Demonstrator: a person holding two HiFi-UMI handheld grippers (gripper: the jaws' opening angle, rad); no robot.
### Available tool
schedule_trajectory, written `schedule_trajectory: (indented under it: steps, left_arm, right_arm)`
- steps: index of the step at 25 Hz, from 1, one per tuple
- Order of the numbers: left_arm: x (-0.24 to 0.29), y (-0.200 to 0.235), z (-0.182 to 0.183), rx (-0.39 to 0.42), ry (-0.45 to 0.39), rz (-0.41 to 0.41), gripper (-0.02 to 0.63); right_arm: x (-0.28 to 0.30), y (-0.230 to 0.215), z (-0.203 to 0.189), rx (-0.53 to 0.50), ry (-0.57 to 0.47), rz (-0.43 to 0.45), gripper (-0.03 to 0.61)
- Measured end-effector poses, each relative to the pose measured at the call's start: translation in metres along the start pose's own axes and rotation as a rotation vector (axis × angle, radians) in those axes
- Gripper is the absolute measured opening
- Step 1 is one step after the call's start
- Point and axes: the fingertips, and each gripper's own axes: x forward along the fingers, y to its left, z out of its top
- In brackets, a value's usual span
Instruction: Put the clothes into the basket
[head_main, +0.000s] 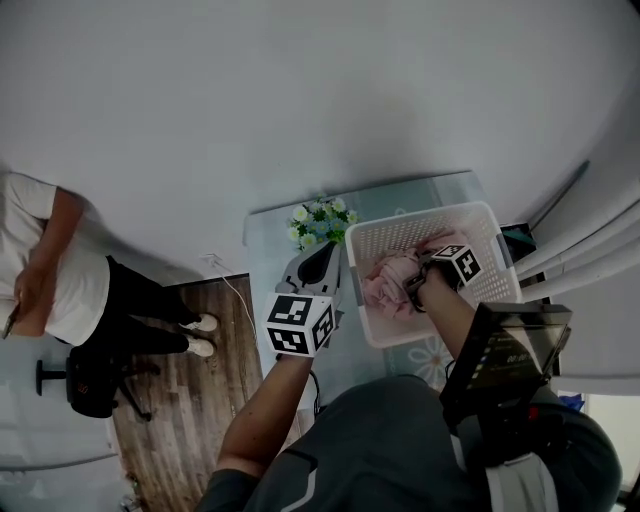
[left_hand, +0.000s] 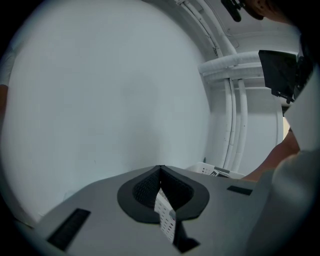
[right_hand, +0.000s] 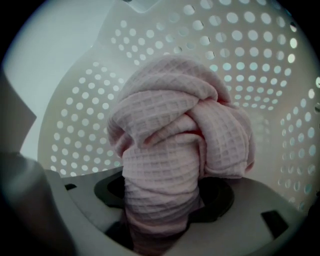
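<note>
The basket (head_main: 480, 212) stood on the surface (head_main: 420, 190), flowers (head_main: 322, 222) just beside its left corner. Inside it sat the cloth (head_main: 385, 280), clamped in the right tool (head_main: 418, 283). The left tool (head_main: 318, 262) hung left of the basket.

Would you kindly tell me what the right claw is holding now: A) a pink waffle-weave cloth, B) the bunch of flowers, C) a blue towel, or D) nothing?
A: the right claw is shut on the pink waffle-weave cloth, bunched before it inside the white perforated basket.
</note>
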Motion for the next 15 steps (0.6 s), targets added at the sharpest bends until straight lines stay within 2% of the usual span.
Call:
schedule_trajectory:
  steps: [9,15]
  left_arm:
    - [-0.011,0.004,-0.003,-0.005,0.01,0.025,0.009]
    - [-0.02,0.009,0.0,-0.03,-0.012,0.046,0.009]
  right_arm:
    - [0.008,-0.004,0.001,-0.02,0.002,0.021,0.316]
    - [0.01,-0.004,-0.001,-0.039,-0.006,0.019,0.325]
